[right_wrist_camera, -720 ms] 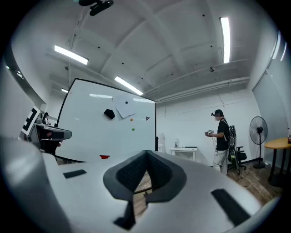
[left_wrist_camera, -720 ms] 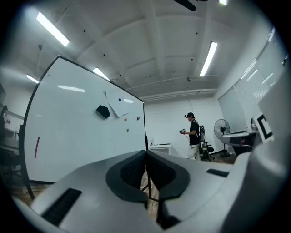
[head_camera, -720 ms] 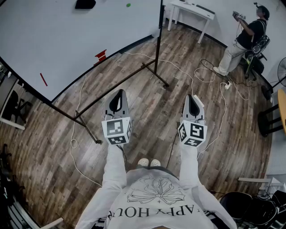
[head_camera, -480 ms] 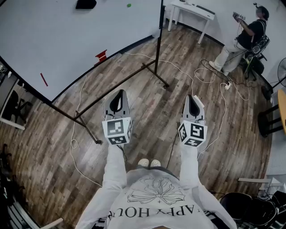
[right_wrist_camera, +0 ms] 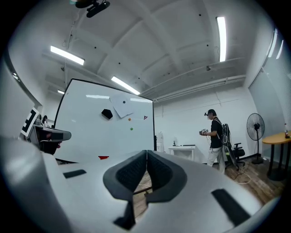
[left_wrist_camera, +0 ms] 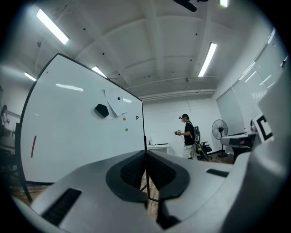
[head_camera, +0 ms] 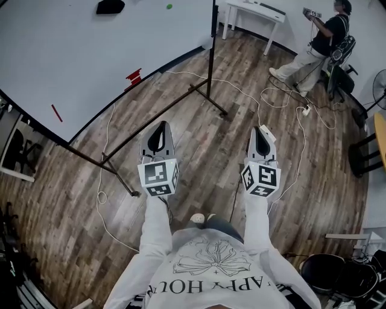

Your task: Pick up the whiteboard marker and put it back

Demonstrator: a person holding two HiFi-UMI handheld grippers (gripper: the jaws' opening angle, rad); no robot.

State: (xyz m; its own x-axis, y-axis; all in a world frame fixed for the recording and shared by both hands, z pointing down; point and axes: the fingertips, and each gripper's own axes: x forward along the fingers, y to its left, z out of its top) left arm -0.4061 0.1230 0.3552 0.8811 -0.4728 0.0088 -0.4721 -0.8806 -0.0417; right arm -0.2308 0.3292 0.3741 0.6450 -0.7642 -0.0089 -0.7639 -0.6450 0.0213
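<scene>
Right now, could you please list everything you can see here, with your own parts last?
whiteboard: one, white, on a black stand, upper left
black pad: one, near the board's top
green dot: one, beside the pad
red block: one, at the board's lower edge
red stick: one, on the board's left part; perhaps the marker
table: one, white, by the far wall
cables: several, white, across the wood floor
other person: one, dark top, pale trousers, far right
fan: one, right edge
chairs: two, black, lower right
left tongs: grey, shut, empty
right tongs: grey, shut, empty
</scene>
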